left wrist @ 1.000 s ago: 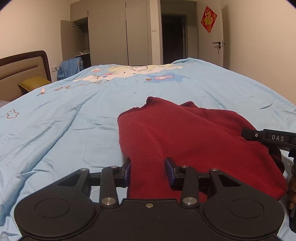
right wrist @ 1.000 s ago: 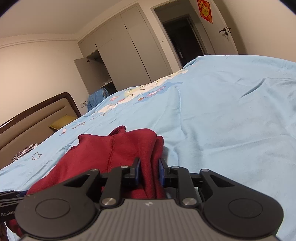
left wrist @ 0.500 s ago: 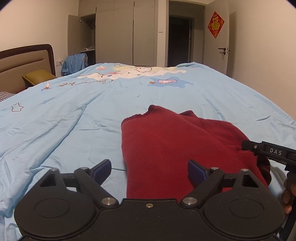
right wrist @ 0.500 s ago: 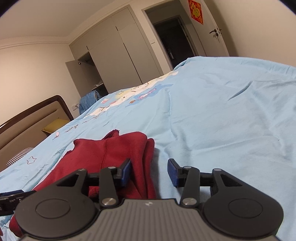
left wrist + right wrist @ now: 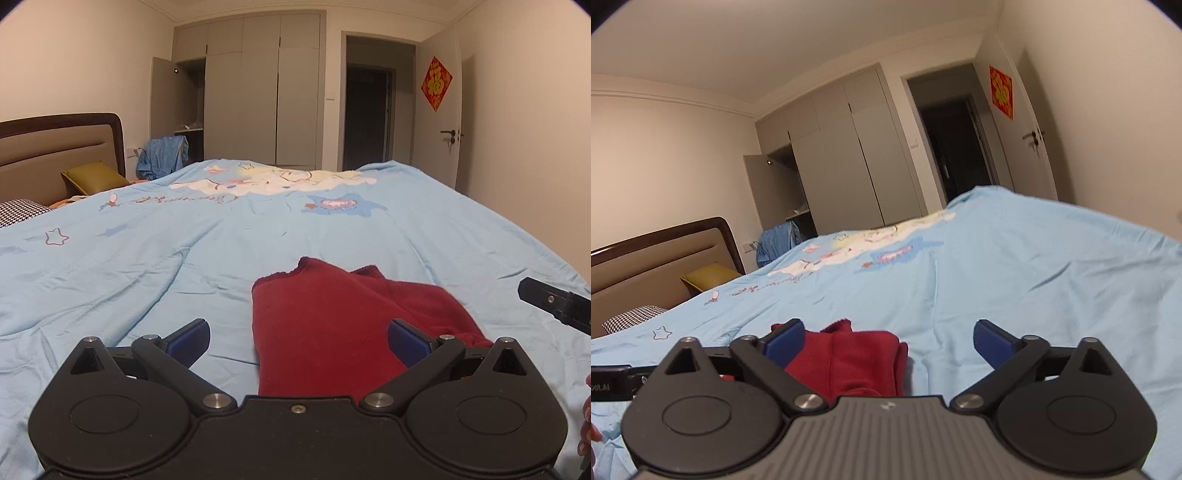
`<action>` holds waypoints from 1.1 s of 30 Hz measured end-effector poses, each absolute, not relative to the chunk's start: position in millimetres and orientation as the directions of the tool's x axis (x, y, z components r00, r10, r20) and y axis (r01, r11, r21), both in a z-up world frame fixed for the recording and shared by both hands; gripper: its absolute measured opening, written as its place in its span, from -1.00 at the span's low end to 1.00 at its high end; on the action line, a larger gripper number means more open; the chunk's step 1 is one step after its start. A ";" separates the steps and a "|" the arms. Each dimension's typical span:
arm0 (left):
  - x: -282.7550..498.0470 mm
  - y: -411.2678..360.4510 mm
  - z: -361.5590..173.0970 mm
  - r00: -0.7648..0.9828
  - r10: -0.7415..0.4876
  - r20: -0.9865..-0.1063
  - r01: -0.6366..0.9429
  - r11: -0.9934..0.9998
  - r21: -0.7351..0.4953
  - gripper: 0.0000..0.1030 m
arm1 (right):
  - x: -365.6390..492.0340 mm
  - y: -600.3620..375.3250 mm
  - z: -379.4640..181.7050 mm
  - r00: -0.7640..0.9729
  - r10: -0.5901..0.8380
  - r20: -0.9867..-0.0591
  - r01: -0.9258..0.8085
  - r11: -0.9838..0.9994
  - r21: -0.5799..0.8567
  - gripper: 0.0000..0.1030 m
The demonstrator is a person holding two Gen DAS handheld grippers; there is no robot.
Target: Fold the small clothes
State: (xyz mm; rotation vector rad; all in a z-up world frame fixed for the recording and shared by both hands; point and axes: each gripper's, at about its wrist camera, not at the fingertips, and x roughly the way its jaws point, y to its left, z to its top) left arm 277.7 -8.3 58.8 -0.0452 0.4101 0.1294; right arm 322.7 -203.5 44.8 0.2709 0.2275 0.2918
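The left gripper (image 5: 298,341) is held low and level over the bed, its blue-padded fingers (image 5: 188,339) spread wide and gripping nothing; the folded dark red garment (image 5: 343,325) lies flat on the light blue duvet (image 5: 147,266) just ahead of it, reaching from the middle of the left wrist view toward 4 o'clock, its near edge hidden behind the gripper body. At 3 o'clock in that view the black tip of the right gripper (image 5: 554,304) juts in, and part of a hand (image 5: 585,417) shows at the frame edge near 4 o'clock. In the right wrist view the right gripper (image 5: 888,341) is tilted upward, jaws likewise released and wide apart, with the red garment (image 5: 857,354) lying between its left pad and the centre, not grasped. The duvet, printed with cartoon figures and stars, is creased throughout. At 9 o'clock stand a brown headboard (image 5: 55,147), an olive cushion (image 5: 94,177) and a houndstooth pillow (image 5: 20,210). At 12 o'clock is a grey wardrobe (image 5: 258,92) with one door open, a blue cloth (image 5: 164,155) heaped before it. Toward 1 o'clock are a dark doorway (image 5: 367,118) and a white door (image 5: 443,118) bearing a red ornament (image 5: 436,83).
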 end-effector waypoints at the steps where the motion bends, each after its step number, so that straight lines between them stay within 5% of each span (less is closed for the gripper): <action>1: 272.5 -8.7 60.9 0.914 0.115 -0.390 -0.134 0.991 -0.021 0.98 | 316.5 -204.4 47.9 0.936 0.310 -0.169 -0.254 0.924 0.285 0.99; 19: 166.7 -11.5 75.4 0.946 0.131 -0.297 -0.148 0.988 -0.036 0.99 | 211.2 -207.7 77.5 0.953 0.297 -0.057 -0.283 0.942 0.180 1.00; 33: 91.4 -15.1 58.2 0.946 0.092 -0.310 -0.115 0.992 -0.057 0.99 | 126.6 -202.2 71.4 0.957 0.290 -0.030 -0.284 0.951 0.121 1.00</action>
